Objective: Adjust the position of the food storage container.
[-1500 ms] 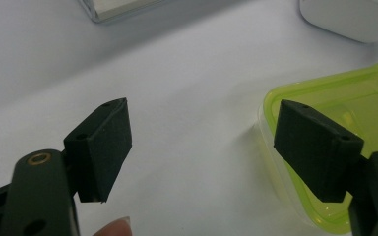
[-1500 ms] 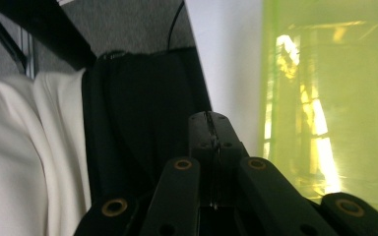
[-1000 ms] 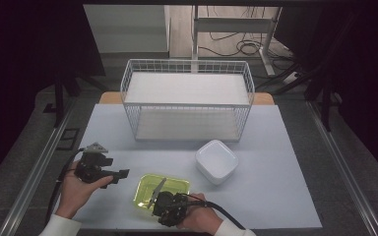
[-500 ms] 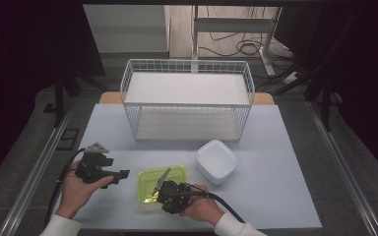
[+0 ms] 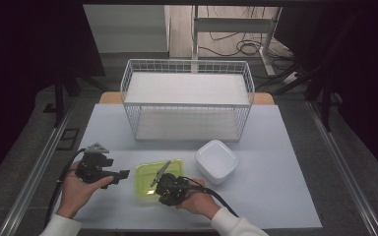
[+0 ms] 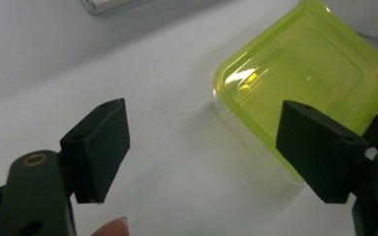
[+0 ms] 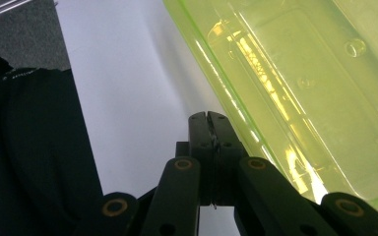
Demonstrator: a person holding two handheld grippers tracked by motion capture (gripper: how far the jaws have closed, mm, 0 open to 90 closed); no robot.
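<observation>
The green box lies flat on the pale table, near the front edge, just beside the white box and well in front of the wire basket; in the high view it sits between the two hands. Compared with the pictures from a second ago, the right gripper is further toward the middle of the table and now sits over the near right part of the green box; the box itself also looks nudged a little toward the basket; the left gripper has not moved. This likely means the right hand is pushing or lining up on the box's rim, and no lift has begun. The right gripper's jaws are pressed tight together with nothing between them, their tips right at the rim of the green box; the left gripper's jaws stand wide apart and hold nothing, with the green box just ahead of them. Whether the right tips truly touch the rim is hard to tell; the right hand covers the box's near corner in the high view; the box is cut off at the edges of the right gripper view; whether the green thing is a lid or a whole box is not clear.
</observation>
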